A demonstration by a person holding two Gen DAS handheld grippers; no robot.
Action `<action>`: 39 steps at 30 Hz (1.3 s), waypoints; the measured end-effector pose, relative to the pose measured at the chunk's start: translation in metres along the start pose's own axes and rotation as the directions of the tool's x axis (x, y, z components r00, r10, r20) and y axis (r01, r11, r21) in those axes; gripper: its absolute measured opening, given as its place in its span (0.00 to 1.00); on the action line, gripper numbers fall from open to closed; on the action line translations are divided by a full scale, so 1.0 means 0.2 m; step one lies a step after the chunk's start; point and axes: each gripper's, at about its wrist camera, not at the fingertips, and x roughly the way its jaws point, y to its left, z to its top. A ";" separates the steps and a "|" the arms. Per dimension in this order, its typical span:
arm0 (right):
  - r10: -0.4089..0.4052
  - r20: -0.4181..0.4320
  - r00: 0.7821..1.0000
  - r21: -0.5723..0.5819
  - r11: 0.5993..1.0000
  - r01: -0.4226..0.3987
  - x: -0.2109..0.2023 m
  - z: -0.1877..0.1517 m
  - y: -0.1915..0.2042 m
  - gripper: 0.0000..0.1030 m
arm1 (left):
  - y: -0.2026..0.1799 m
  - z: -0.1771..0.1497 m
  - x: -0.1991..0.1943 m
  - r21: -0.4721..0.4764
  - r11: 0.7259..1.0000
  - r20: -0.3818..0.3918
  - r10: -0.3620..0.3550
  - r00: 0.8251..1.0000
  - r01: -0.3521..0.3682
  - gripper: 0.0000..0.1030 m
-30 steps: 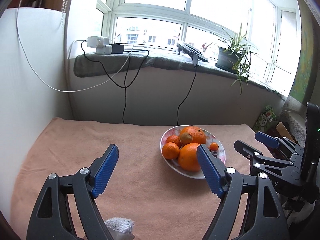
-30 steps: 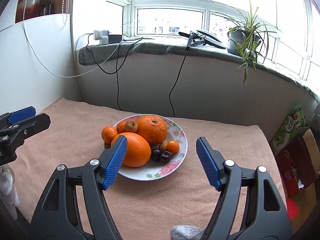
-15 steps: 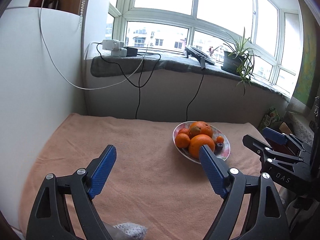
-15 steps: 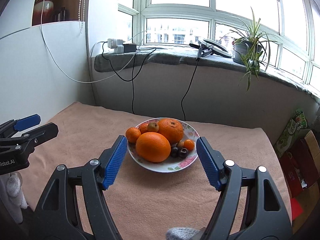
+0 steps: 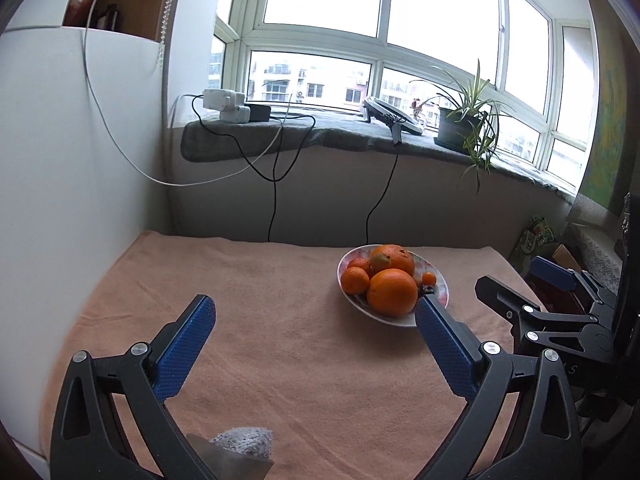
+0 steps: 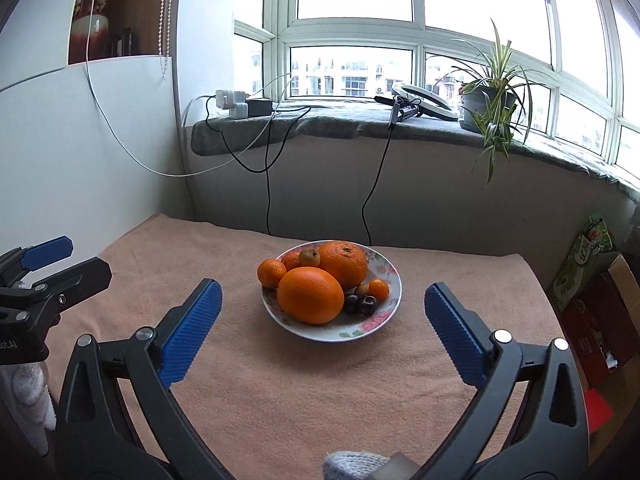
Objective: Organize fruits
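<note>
On the peach-cloth table (image 6: 280,392) sits a floral plate (image 6: 382,326) piled with fruit, toward the far middle, below the window ledge. Front of pile: big orange (image 6: 310,294). Behind it, a larger rough-skinned orange (image 6: 343,264). Left side: small mandarin (image 6: 271,273), with another partly hidden behind it. Small brownish fruit (image 6: 309,257) rests on top between the oranges. Right of the big orange: two dark round fruits (image 6: 360,304), a tiny orange fruit (image 6: 378,289) and a small tan one just beside it.

Right claw (image 6: 322,306) hangs over the table, near side of the plate, blue pads wide apart, nothing between them; plate lines up in the gap but well ahead, no contact. Left claw (image 5: 314,322) also spread wide and empty, over bare cloth, plate off to its right front; its right pad overlaps the plate rim in the left wrist view, contact cannot be told. Each claw shows at the edge of the other's view.

Ledge behind holds a potted plant (image 6: 490,108), ring light (image 6: 426,101), chargers (image 6: 232,104) with cables hanging down. Boxes on the floor at right (image 6: 600,312).
</note>
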 end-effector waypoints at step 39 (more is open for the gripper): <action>-0.043 -0.056 0.997 0.045 0.998 0.046 0.01 -0.09 -0.03 1.00 | -0.03 -0.05 0.02 -0.015 1.000 -0.054 -0.005 0.999 0.004 0.97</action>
